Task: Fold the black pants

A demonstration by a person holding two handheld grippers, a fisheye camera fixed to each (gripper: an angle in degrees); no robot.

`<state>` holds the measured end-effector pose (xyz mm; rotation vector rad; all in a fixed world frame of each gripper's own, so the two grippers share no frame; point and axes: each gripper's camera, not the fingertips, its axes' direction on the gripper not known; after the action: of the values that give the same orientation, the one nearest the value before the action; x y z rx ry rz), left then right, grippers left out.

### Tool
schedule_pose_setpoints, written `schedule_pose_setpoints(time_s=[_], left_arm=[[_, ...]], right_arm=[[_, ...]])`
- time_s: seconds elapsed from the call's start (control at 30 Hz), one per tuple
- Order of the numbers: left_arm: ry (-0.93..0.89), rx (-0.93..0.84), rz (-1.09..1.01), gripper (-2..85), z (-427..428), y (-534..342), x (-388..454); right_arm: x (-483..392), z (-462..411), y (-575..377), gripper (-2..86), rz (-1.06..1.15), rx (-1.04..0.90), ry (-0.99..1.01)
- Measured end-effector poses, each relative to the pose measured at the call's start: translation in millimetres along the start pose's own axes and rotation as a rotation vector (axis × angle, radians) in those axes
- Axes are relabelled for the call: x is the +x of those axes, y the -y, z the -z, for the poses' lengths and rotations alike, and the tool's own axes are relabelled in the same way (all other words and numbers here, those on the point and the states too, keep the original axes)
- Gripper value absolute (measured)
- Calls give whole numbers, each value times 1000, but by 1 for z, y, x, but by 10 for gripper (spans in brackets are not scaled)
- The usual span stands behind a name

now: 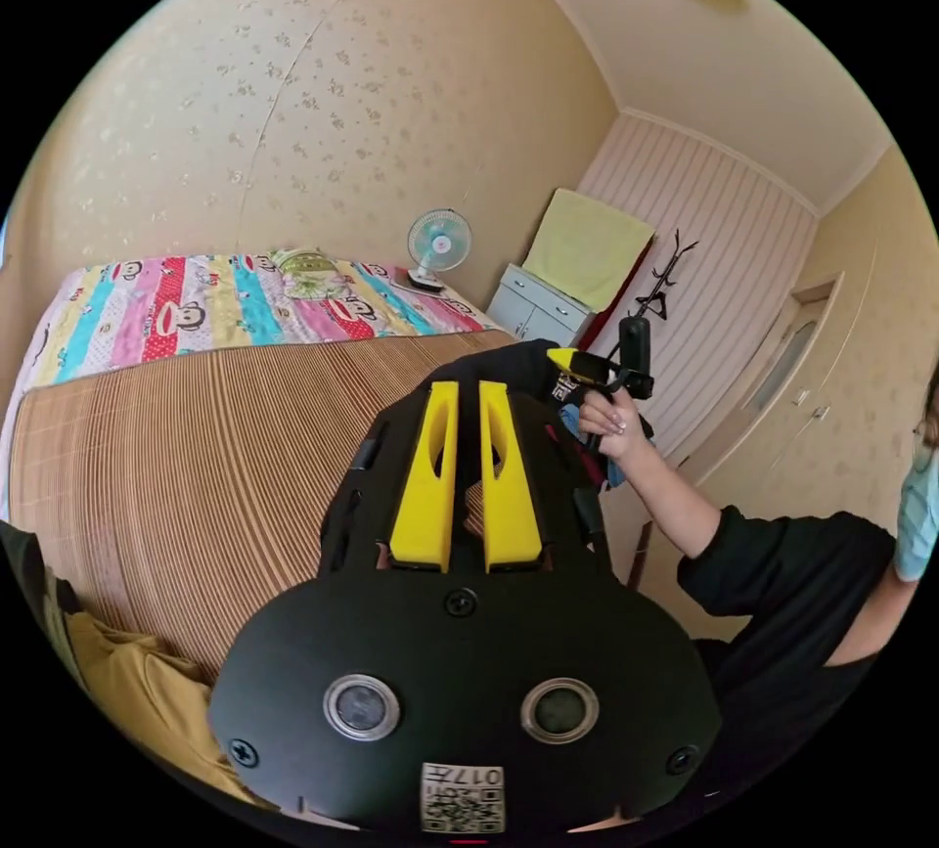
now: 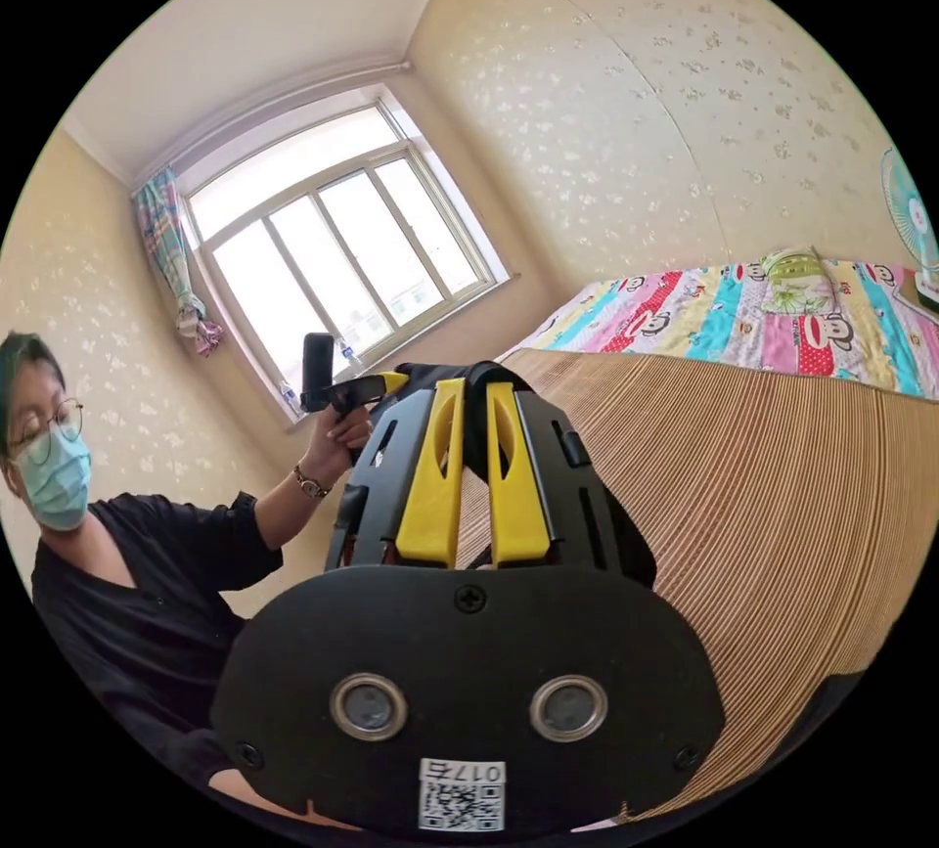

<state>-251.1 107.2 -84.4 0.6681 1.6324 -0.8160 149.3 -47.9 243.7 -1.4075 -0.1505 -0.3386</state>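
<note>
Both views ride close behind their jaws, facing inward, sharing the bamboo mat (image 1: 196, 457).

Bed (image 1: 59, 457) with bamboo mat (image 1: 225, 457), cartoon sheet (image 1: 196, 310), small fan (image 1: 437, 246)

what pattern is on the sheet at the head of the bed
Bright multicoloured stripes with cartoon monkey faces on the sheet; it shows best in the left gripper view.

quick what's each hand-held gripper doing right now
Left hand-held gripper: shut on the black pants, lifted above the bed.
Right hand-held gripper: shut on the black pants too.
</note>
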Motion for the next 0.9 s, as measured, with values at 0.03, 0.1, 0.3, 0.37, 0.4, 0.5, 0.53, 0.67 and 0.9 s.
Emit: schedule_pose_setpoints(time_s=[0.03, 0.1, 0.3, 0.37, 0.4, 0.5, 0.53, 0.67, 0.9], left_arm=[[-54, -1, 17, 43, -2, -22, -4], [-141, -1, 17, 43, -3, -57, -5], [-275, -26, 132, 43, -8, -179, 11], [-233, -64, 244, 44, -21, -229, 10], [-218, -75, 276, 44, -25, -240, 8], [-216, -131, 418, 46, -43, -289, -10], [-244, -148, 482, 51, -47, -302, -21], [-214, -143, 552, 94, -21, -308, -44], [-85, -11, 546, 140, 17, -255, -93]], right_arm=[[3, 0, -22, 13, 3, -10, 41], [1, 3, -57, 15, 22, -18, 87], [-26, 2, -182, 19, 80, -115, 101], [-19, -7, -229, 23, -29, -158, 78], [-17, -10, -240, 24, -57, -166, 71], [6, -24, -283, 34, -215, -216, 63], [13, -30, -293, 39, -246, -267, 55], [25, -22, -282, 63, -229, -332, -65], [77, -26, -230, 151, -302, -255, -89]])
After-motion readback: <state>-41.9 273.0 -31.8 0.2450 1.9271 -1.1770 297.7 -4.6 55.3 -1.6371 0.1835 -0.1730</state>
